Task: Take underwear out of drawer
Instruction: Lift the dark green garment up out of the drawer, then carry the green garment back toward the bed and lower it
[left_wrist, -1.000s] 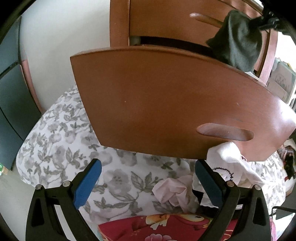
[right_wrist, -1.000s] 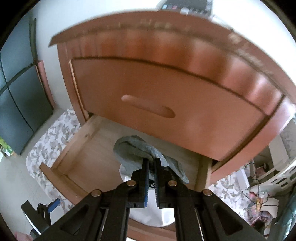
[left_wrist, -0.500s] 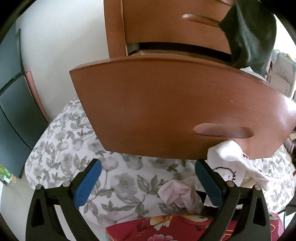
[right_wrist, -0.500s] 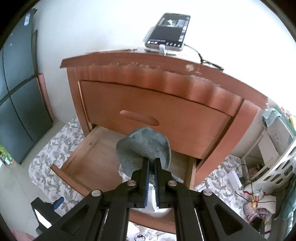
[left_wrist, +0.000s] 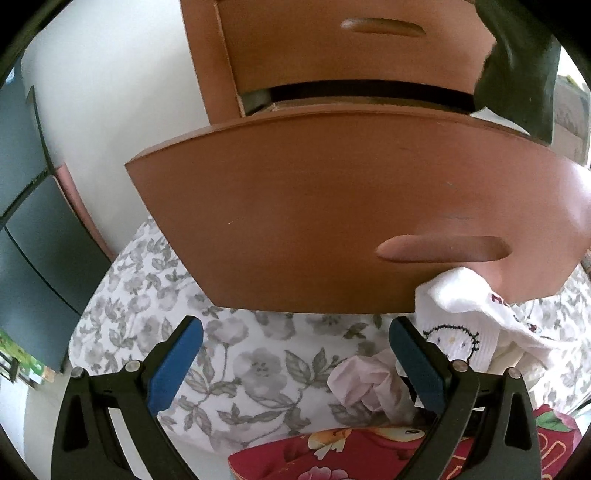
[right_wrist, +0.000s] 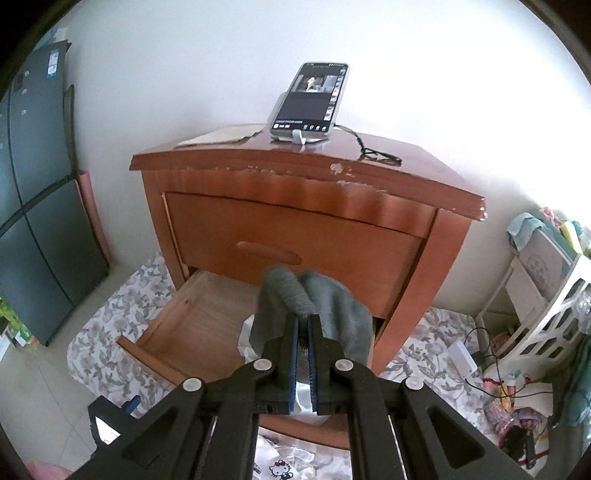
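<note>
Right gripper (right_wrist: 303, 325) is clamped tight on a bunched grey knit pair of underwear (right_wrist: 314, 310), and in the right wrist view the cloth hangs above the pulled-out lower wooden drawer (right_wrist: 192, 325), already clear of its walls. Only a narrow pinch of fabric sits between the pads, so my worry is the bundle sliding out and dropping back in — or a loose fold catching the drawer's front edge on the way over. Something white (right_wrist: 251, 345) lies in the drawer right under the cloth; can't tell what it is. Room-wise, the space above and toward the camera looks free, while the closed upper drawer front (right_wrist: 295, 243) of the reddish-brown nightstand stands close behind the cloth, so pushing forward is the bad direction. A propped-up phone (right_wrist: 310, 99) sits on top, well out of the way.

Left wrist view: left gripper (left_wrist: 291, 354) has its blue pads spread wide with nothing between them, low in front of the drawer's curved front panel. White printed clothes (left_wrist: 461, 306) and a crumpled pink cloth (left_wrist: 364, 380) lie on the floral sheet (left_wrist: 147, 295) just beside its right finger — easy to snag.
</note>
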